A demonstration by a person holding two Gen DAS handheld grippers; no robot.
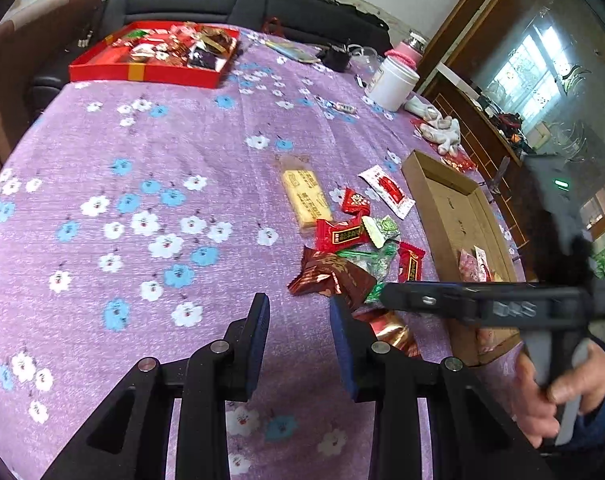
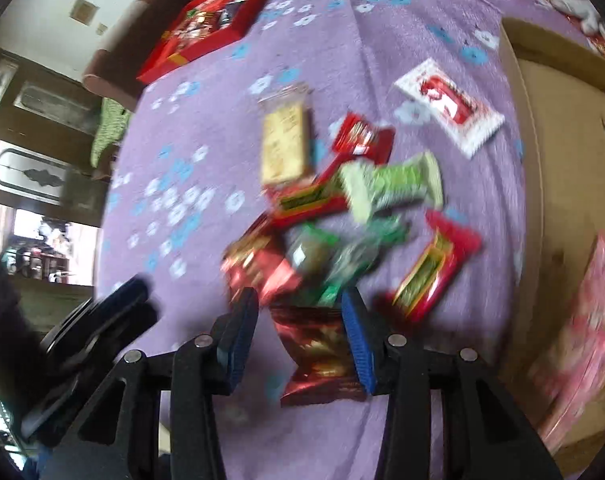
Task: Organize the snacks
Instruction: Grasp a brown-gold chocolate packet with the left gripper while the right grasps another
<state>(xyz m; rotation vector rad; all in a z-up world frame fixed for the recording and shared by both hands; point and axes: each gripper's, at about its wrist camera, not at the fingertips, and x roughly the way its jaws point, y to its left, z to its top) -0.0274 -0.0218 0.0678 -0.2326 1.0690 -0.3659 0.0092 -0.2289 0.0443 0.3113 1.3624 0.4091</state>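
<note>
Right wrist view: right claw (image 2: 300, 312) open around a red packet (image 2: 318, 354), light and crinkly; pinch its middle. Left claw (image 1: 298, 320) open, empty.

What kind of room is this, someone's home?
Probably a home living or dining room: a table under a purple flowered cloth, a dark sofa behind it, and a glass-fronted wooden cabinet beside it.

Daylit, fisheye-warped edges — right view motion-blurred.
</note>
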